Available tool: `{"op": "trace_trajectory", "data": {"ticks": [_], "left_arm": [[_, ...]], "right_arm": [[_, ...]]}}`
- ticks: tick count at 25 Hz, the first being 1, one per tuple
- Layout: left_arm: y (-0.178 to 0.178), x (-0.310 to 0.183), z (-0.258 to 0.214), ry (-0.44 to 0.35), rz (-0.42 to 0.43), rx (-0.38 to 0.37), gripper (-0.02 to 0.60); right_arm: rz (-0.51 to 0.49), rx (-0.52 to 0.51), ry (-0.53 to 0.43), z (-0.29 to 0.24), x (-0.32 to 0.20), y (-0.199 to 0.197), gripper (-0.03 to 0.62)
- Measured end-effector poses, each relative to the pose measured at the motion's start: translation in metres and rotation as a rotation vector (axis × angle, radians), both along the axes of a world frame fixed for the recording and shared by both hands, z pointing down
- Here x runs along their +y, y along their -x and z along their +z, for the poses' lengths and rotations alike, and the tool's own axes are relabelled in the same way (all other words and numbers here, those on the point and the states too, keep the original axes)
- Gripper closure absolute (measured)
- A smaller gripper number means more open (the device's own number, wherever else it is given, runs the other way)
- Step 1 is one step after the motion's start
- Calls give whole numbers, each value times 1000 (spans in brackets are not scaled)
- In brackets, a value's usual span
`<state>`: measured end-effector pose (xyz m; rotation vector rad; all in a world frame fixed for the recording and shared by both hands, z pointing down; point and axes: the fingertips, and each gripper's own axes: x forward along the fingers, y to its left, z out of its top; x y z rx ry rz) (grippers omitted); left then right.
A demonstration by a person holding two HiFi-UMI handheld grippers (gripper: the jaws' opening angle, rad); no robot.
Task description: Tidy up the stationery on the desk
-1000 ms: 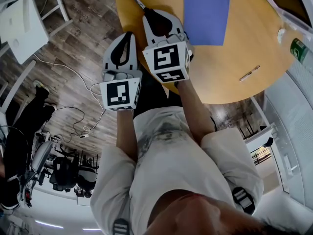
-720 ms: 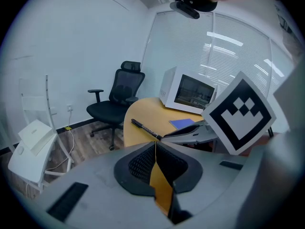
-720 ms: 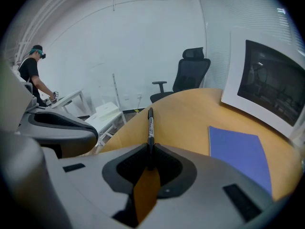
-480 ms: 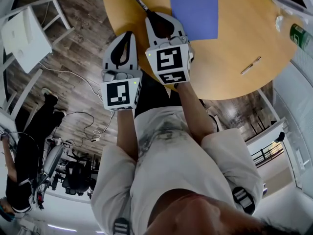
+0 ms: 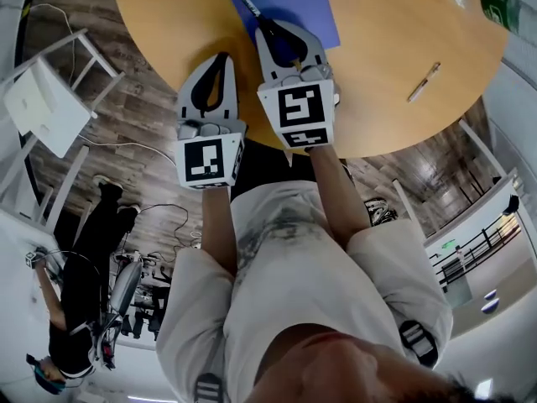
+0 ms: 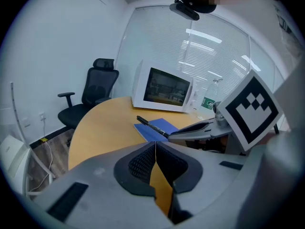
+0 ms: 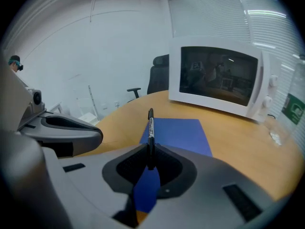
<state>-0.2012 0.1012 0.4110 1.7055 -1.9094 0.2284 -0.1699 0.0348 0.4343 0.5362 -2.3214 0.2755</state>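
Round wooden table [image 5: 168,23] fills the top of the head view, with plank flooring [image 5: 143,141] beside it. Only the gripper views show us a white microwave [image 7: 217,82] at the table's far side and a black office chair [image 6: 97,87] beyond. A blue sheet [image 7: 178,132] lies flat on the table. Our left gripper [image 6: 155,149] is clenched on nothing. Our right gripper [image 7: 150,151], whose jaws have just been closing, grasps a black marker [image 7: 151,125] that covers part of the sheet. Only the head view shows a small pen [image 5: 424,81] lying well apart.
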Motion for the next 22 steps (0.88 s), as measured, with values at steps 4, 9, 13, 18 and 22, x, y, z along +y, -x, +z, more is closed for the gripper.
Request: {"op": "trace_trajectory", "data": {"ticks": [4,9,13,18,22], "left_arm": [[-28,-20,-2,1,79,2,568],[-63,-42,-6,-13,177,-1,568],[-92,-57,-9,-13,262,-10,568],[-120,-72,-1,1,353,-9,568],[-149,-83,-1,-3,417,-7,568]], "right_arm": [[86,0,-1,-2,-18,-36,493],[196,4,4,-2,-33,-82,493],[278,4,4,-4,-42,-117,493],[391,5,14,5,-52,-154,493],[465,6,17,7,-62,-188,493]]}}
